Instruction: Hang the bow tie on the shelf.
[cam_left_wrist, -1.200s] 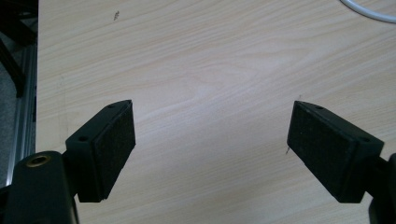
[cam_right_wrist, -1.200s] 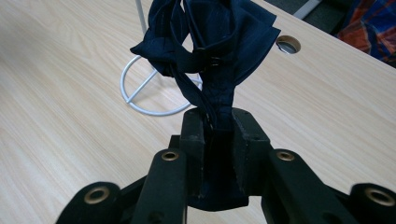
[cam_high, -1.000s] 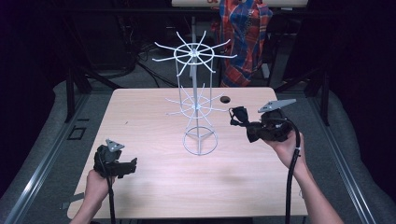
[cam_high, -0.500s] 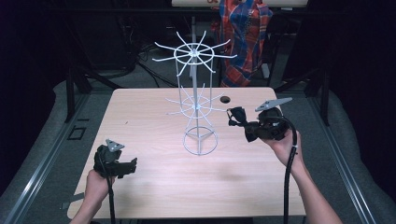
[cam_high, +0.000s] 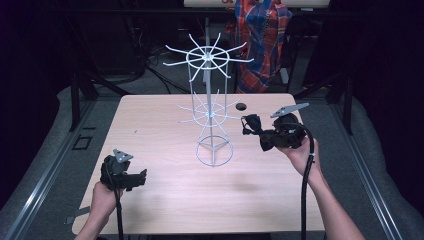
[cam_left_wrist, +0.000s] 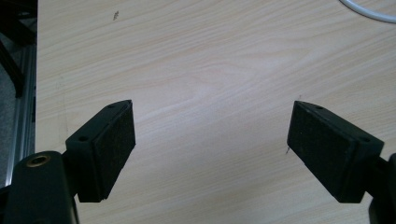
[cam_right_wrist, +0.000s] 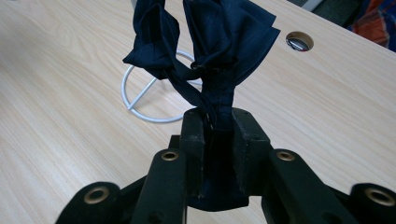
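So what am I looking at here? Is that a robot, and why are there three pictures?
No robot: a person holds a hand-held gripper in each hand. One camera looks down from above; the other two ride on the grippers, looking along their black jaws. On the wooden table stands a white wire rack with spokes. The right hand-held gripper is clamped on a bunched dark blue cloth, held up near the rack. The left hand-held gripper holds nothing, jaws wide apart above bare wood.

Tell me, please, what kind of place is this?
Probably a lab or studio set up for recording hand tasks: a bare wooden table in a dark room, a white wire rack on it, and a person holding a cabled tool in each hand.
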